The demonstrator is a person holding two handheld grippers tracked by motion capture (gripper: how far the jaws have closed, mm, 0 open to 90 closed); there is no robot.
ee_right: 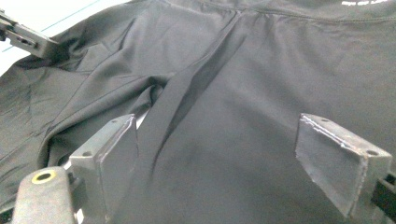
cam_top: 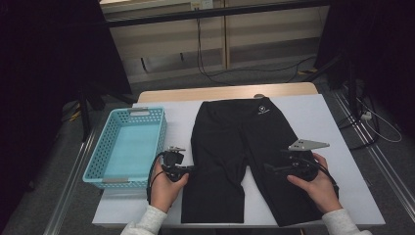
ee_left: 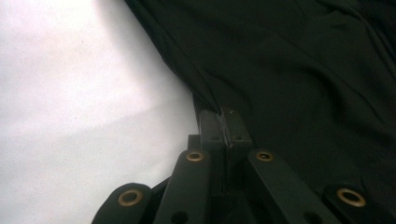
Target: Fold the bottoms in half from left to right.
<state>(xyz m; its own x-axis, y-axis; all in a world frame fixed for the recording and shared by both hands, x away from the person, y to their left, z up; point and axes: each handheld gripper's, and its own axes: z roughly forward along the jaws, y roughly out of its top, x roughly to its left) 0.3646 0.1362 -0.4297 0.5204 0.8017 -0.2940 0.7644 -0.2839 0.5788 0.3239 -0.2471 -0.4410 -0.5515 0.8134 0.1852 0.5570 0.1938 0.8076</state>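
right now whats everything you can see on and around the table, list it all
shorts: 1, black with a small white logo near the waistband, laid flat mid-table, legs toward the person
basket: 1, light blue perforated plastic, on the table left of the shorts
table cover: 1, white, under shorts and basket
table: 1, light wood, far edge showing
cables: several, dark, on the floor behind the table
left gripper: 1, black, jaws shut on the outer edge of the shorts' left leg
right gripper: 1, black, jaws open over the right leg
hands: 2, light sleeves, at the near edge
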